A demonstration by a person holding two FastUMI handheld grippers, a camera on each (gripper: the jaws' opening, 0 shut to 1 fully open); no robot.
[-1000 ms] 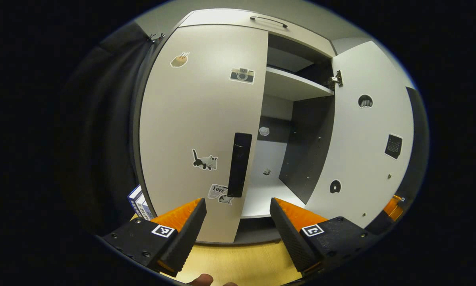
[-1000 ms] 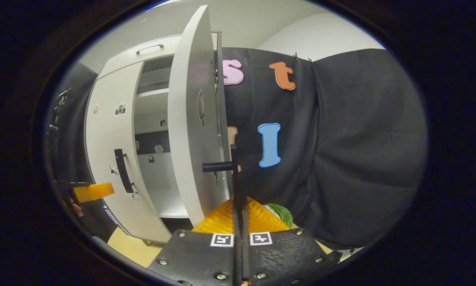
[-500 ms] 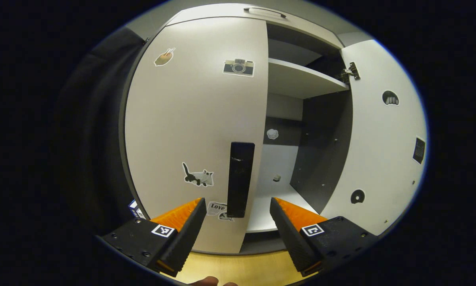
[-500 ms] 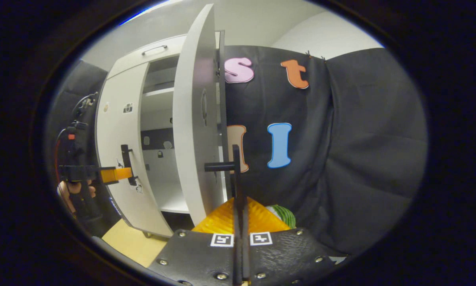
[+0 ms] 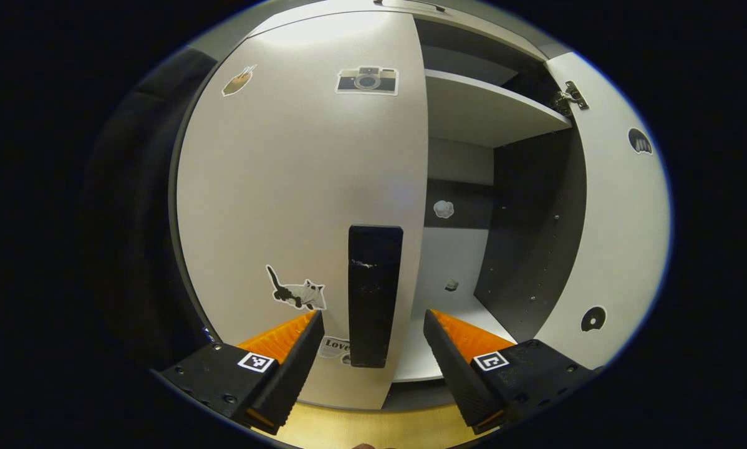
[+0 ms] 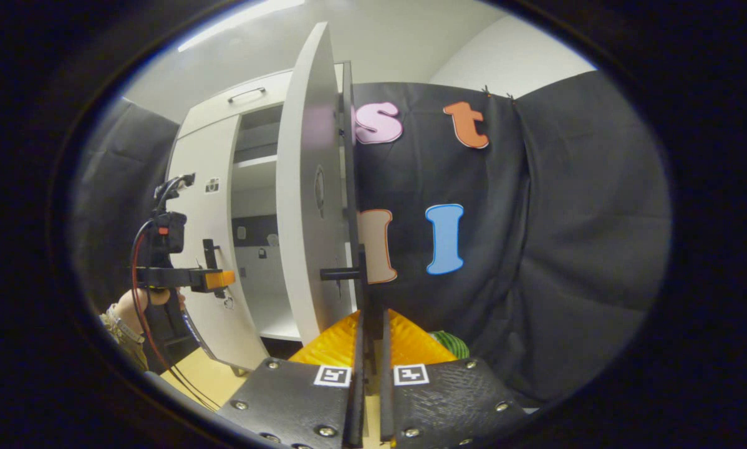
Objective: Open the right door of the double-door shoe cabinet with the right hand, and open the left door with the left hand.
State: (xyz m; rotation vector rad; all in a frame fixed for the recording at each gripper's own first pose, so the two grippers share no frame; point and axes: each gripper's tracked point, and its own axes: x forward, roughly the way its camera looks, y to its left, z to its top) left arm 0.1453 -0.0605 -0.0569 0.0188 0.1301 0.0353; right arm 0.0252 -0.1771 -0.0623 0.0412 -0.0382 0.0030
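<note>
The white shoe cabinet's left door [image 5: 298, 187] is closed and carries several stickers. Its black handle [image 5: 373, 293] stands upright just ahead of my left gripper [image 5: 371, 319], which is open with one finger on each side of it. The right door [image 5: 616, 237] is swung wide open. In the right gripper view this right door [image 6: 308, 206] shows edge-on with its black handle [image 6: 361, 277] at my right gripper [image 6: 370, 319]; the fingers are parted by a narrow gap around the bar. There the left gripper [image 6: 214, 279] also shows at the left door's handle [image 6: 209, 252], held by a hand [image 6: 130, 305].
Inside the cabinet are a white shelf [image 5: 486, 112] and a white floor panel [image 5: 448, 312] holding a small object [image 5: 451, 285]. Black cloth wall [image 6: 567, 249] hangs right of the cabinet. A green striped thing [image 6: 449, 344] lies low by the cloth. The wooden floor [image 6: 208, 377] runs below.
My left gripper has moved closer to the left door's handle, which now sits between its open fingers. My right gripper's fingers have parted slightly on the right door's handle.
</note>
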